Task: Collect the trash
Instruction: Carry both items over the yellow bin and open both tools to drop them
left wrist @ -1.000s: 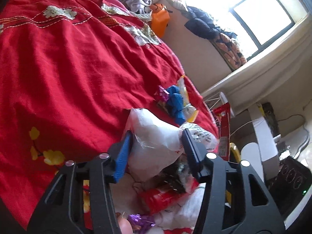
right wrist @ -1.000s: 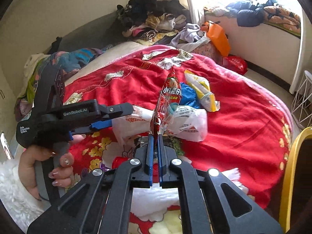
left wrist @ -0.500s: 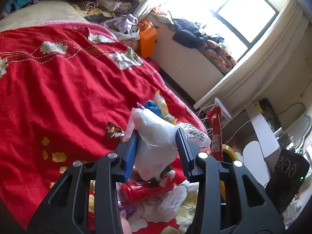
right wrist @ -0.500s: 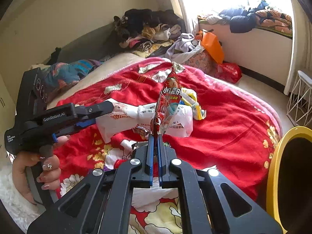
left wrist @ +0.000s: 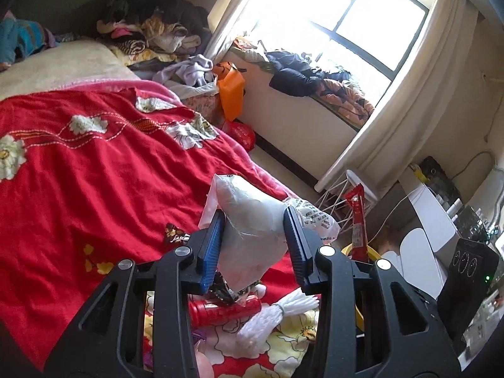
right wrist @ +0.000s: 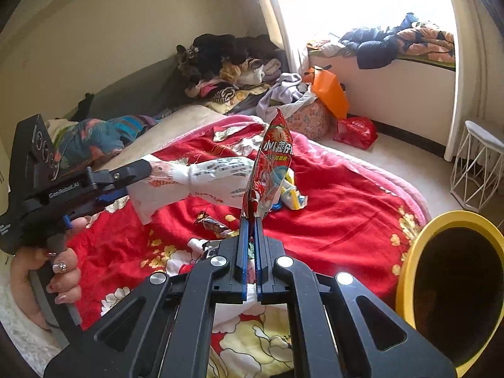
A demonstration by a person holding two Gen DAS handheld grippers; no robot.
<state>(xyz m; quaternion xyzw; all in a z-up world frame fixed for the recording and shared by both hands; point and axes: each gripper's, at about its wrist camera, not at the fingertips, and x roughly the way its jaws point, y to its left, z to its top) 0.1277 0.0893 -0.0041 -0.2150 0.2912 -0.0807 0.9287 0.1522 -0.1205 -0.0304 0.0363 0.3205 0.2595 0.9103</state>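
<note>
Left wrist view looks across a bed covered by a red floral blanket (left wrist: 94, 170). The left gripper (left wrist: 255, 220) has its blue pads pressed against a white plastic bag (left wrist: 249, 220), holding it raised above the blanket. Below the bag, on the bed, lie a red cylindrical container (left wrist: 220, 310) and a small dark candy wrapper (left wrist: 174, 233). Beyond the bed, a bright window (left wrist: 356, 22) fills the far wall, with dark clothing heaped on the sill. An orange bag (left wrist: 231, 94) sits on the floor at the bed's far corner.

Right wrist view shows the right gripper (right wrist: 250, 220) with its jaws fully closed on the bottom edge of a red snack packet (right wrist: 271, 163), which stands upright above the blanket. To the left, a hand (right wrist: 41, 277) holds the other gripper with the printed bag. More wrappers (right wrist: 291, 193) lie on the blanket behind the packet. A yellow-rimmed bin (right wrist: 409, 258) stands at the right, beside the bed, and a white wire stool (right wrist: 478, 163) stands on the pale floor near the window.
</note>
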